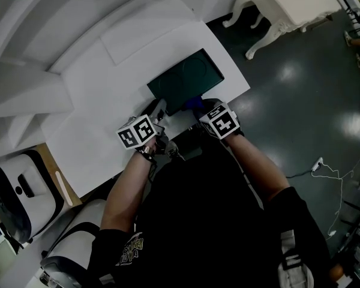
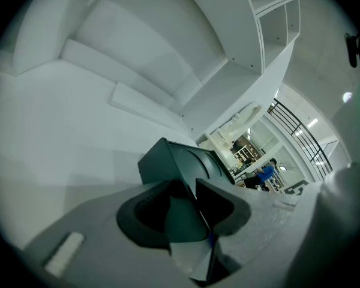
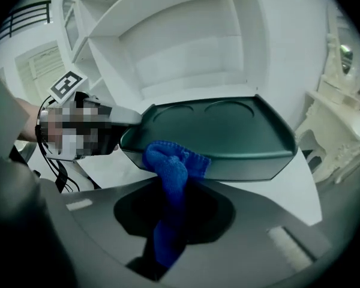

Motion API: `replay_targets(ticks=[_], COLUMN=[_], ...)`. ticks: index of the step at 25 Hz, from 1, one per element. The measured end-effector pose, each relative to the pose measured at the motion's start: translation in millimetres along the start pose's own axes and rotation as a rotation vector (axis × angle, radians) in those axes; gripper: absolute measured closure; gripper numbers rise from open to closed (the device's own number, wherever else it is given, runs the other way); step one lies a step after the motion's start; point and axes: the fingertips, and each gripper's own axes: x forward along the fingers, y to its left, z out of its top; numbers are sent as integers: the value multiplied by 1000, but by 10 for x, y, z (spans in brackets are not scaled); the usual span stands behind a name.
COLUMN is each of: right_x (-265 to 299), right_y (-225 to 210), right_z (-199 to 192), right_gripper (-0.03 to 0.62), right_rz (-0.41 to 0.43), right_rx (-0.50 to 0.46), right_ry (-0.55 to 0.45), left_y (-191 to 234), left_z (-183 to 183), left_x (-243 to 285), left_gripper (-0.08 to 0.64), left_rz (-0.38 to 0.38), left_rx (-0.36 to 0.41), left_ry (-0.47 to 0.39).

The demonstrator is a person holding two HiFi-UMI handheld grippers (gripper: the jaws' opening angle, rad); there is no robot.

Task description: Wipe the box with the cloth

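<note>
— What did the left hand-held gripper have?
— Its jaws were closed on the near corner of the dark green box, I'd judge to steady it against the rubbing.
— And the right hand-held gripper?
— It was clamped tight on the blue cloth, whose bunched end touched the box's near edge.
— Where did the box sit?
— At the front of the white surface, close to the person, so both could reach it.

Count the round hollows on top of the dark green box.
2 hollows, side by side near the far edge of the box in the right gripper view: one left, one right. The blue cloth covers part of the near edge and may hide more.
</note>
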Motion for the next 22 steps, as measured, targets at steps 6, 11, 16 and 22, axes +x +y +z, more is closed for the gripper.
replay_targets(ticks=[6, 11, 16, 22], right_x=[-104, -193, -253, -304], right_y=[-159, -489, -936, -1208], right_z=[-17, -59, -127, -172], right_gripper=[497, 499, 499, 499], right_rz=[19, -29, -86, -126], right_rx=[12, 18, 74, 113], right_ry=[7, 25, 39, 41], left_y=[-11, -22, -35, -33], left_z=[-7, -9, -8, 0], left_x=[5, 4, 0, -8], left_gripper=[420, 420, 420, 420], left_rz=[-4, -4, 4, 6], left_rx=[4, 4, 7, 17], left_ry=[4, 3, 4, 7])
